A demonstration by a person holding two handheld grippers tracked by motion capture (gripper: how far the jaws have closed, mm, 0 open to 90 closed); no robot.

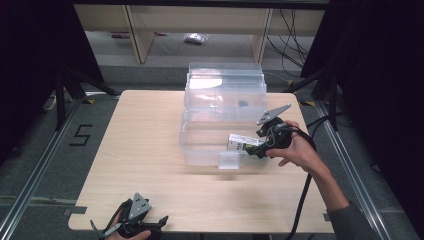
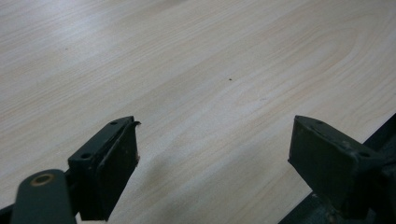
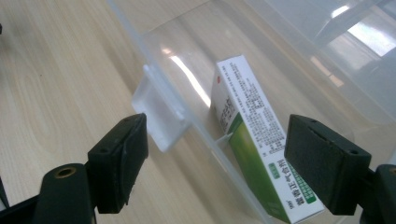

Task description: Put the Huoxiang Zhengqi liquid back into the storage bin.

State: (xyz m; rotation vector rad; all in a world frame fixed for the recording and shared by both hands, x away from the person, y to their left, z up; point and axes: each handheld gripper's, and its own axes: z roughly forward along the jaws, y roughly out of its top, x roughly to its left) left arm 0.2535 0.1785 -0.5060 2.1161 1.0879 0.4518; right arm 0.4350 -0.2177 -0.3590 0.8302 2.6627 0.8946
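Observation:
A clear plastic drawer unit [image 1: 224, 85] stands at the table's far middle, its lower drawer [image 1: 200, 145] pulled out toward me. Inside the drawer a white and green medicine box [image 3: 252, 140] lies slanted against the front wall [image 3: 140, 42]; the high view shows the same box [image 1: 244, 140]. My right gripper [image 3: 215, 140] hangs open just above the drawer's front right corner, one jaw on either side of the wall and box, touching neither. The drawer's frosted handle tab [image 3: 161, 116] sits by the gripper's left jaw. My left gripper [image 2: 215, 140] rests open and empty at the table's front edge [image 1: 131, 226].
Bare pale wood table [image 1: 140, 150] spreads left of and in front of the drawer. Black tripod legs [image 1: 67, 85] stand off the table's left and right back corners. A cable [image 1: 302, 200] trails from the right hand over the front right edge.

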